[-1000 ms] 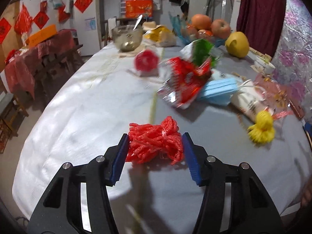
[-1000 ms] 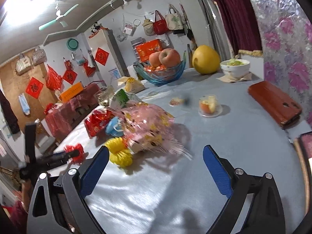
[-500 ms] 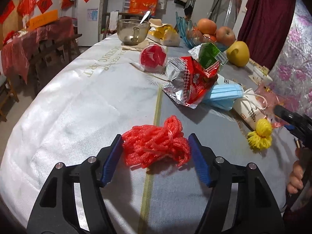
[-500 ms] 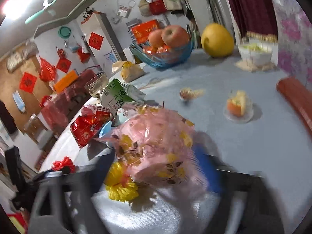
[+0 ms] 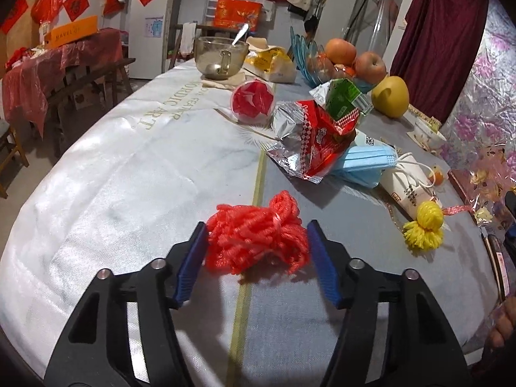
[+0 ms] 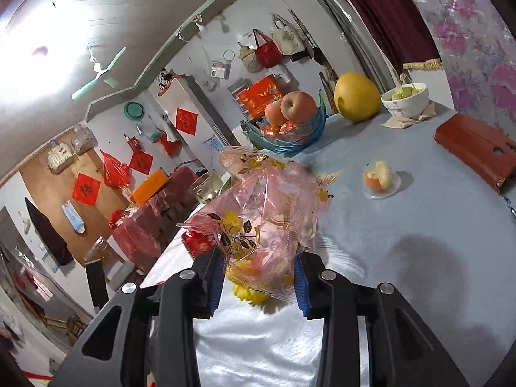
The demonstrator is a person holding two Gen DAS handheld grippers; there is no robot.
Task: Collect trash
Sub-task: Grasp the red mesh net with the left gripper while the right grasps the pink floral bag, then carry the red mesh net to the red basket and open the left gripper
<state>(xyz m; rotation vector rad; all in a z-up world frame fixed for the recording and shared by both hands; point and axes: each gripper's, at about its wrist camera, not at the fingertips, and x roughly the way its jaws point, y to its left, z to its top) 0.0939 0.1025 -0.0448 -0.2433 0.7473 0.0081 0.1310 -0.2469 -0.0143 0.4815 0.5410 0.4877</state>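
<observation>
My left gripper (image 5: 256,254) is shut on a red foam net (image 5: 256,237), which sits between the blue pads just above the tablecloth. My right gripper (image 6: 258,277) is shut on a crumpled pink flowered plastic wrapper (image 6: 267,213) and holds it lifted above the table. A yellow foam net (image 5: 424,222) lies to the right of the red one; it also shows under the wrapper in the right wrist view (image 6: 250,293). A red and silver snack wrapper (image 5: 312,142), a blue face mask (image 5: 367,164) and a green carton (image 5: 343,98) lie further back.
A glass bowl with a spoon (image 5: 221,56), a blue fruit bowl with apples (image 6: 288,129), a yellow pomelo (image 6: 356,96), a white bowl (image 6: 406,100), a red case (image 6: 474,146) and a small dish of fruit (image 6: 380,180) stand on the table. A red-covered side table (image 5: 61,64) is left.
My right gripper has closed on the pink wrapper and lifted it off the table. My left gripper still holds the red foam net and has shifted slightly.
</observation>
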